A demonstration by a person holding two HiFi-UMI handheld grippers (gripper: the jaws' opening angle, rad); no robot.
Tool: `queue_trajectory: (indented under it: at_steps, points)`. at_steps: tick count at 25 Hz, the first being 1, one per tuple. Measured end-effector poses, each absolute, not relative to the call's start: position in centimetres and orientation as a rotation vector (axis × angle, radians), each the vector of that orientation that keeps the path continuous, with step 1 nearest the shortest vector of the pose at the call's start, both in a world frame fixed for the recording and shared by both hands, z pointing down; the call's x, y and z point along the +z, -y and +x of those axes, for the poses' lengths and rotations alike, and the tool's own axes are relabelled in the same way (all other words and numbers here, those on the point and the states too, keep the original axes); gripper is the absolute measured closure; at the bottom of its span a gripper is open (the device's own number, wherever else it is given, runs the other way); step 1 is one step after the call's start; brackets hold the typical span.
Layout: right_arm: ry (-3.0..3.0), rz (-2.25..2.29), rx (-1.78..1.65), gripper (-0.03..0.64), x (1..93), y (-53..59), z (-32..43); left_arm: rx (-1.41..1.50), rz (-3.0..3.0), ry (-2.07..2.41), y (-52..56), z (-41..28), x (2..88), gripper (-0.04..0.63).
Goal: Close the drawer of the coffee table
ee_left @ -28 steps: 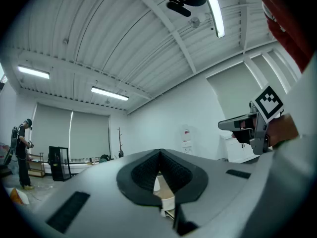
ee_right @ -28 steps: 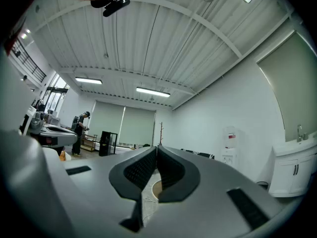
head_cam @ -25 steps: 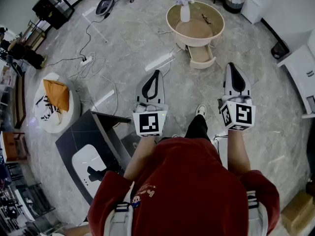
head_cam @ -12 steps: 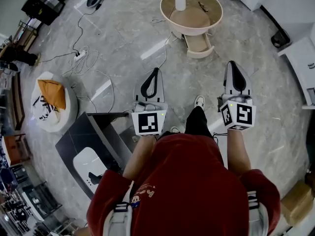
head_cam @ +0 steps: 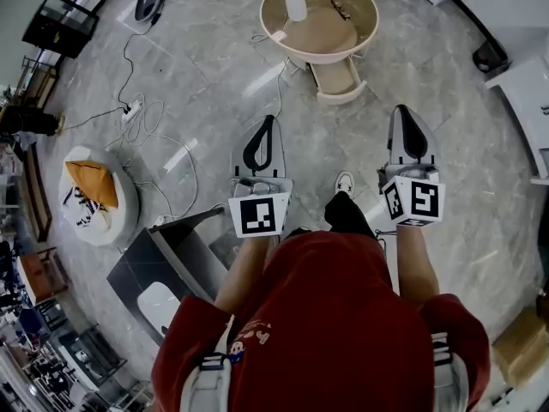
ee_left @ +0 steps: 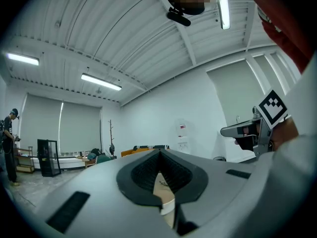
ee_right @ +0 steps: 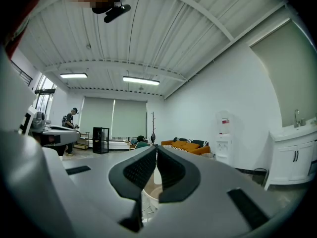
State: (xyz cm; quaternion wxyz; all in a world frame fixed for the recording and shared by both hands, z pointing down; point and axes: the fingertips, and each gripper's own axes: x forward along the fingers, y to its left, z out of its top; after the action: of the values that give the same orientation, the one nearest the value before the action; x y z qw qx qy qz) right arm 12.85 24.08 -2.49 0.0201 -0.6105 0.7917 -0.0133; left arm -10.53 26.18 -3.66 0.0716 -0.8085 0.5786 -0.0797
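The round beige coffee table (head_cam: 360,7) stands at the top of the head view. Its drawer (head_cam: 337,80) is pulled open toward me. My left gripper (head_cam: 268,120) is held level over the floor, short of the drawer and a little left of it, with its jaws shut and nothing between them. My right gripper (head_cam: 403,110) is held level to the drawer's right, also shut and empty. In the left gripper view the left gripper (ee_left: 159,155) has its tips together, and the table (ee_left: 166,190) shows through the gap below. The right gripper (ee_right: 156,150) looks the same in its own view.
A white vase with flowers (head_cam: 294,5) and a small dark item (head_cam: 340,9) sit on the table. Cables and a power strip (head_cam: 130,110) lie at the left, beside a white pouf with an orange cushion (head_cam: 93,191). A dark stand (head_cam: 171,256) is beside my left arm; white cabinets (head_cam: 523,101) line the right.
The table and its open drawer have slid down and left in the head view, nearer to both grippers. The grippers keep the same pose, both shut.
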Motion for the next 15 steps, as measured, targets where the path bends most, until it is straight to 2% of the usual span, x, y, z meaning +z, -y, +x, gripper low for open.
queue_trajectory:
  at_steps: [15]
  points:
    - [-2.425,-1.850,0.010,0.592,-2.8,-9.2,22.0,-0.292,-2.327,-1.702,-12.1,-1.7,-5.0,0.583]
